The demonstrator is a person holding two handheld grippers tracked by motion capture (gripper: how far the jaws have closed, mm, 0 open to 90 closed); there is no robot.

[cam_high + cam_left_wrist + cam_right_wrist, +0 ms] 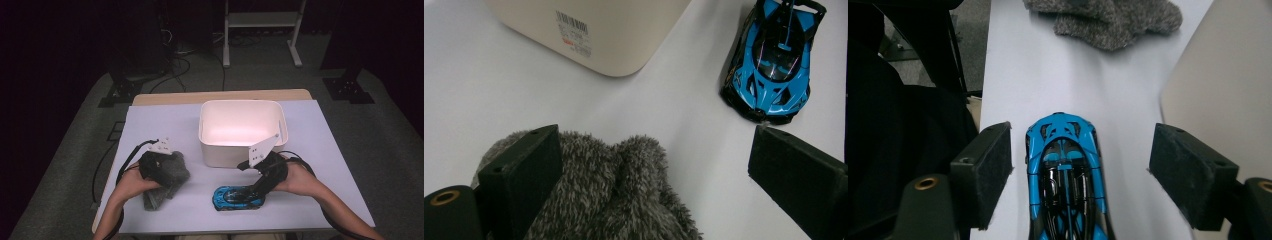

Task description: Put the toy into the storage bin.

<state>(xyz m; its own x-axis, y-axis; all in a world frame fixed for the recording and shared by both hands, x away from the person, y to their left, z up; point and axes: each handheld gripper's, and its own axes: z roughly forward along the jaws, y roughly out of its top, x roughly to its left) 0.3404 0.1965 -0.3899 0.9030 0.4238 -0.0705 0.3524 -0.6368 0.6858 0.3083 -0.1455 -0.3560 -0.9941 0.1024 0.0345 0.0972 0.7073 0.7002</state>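
Observation:
A blue and black toy car [238,198] lies on the white table [165,125] near the front edge, right of centre. My right gripper [257,192] hangs over its right end, jaws wide apart. In the right gripper view the car [1066,175] lies lengthwise between the two pads [990,170], touching neither. A grey fuzzy cloth [167,182] lies at the front left. My left gripper [162,172] is over it, open; one pad [526,175] rests against the fuzzy cloth [624,200] and the other pad stands over bare table. The car [776,60] appears ahead at the upper right.
An empty white bin [242,131] stands at the middle of the table, just behind both grippers; its barcoded wall [594,30] is close ahead of the left one. A white frame [262,25] stands on the floor beyond the table.

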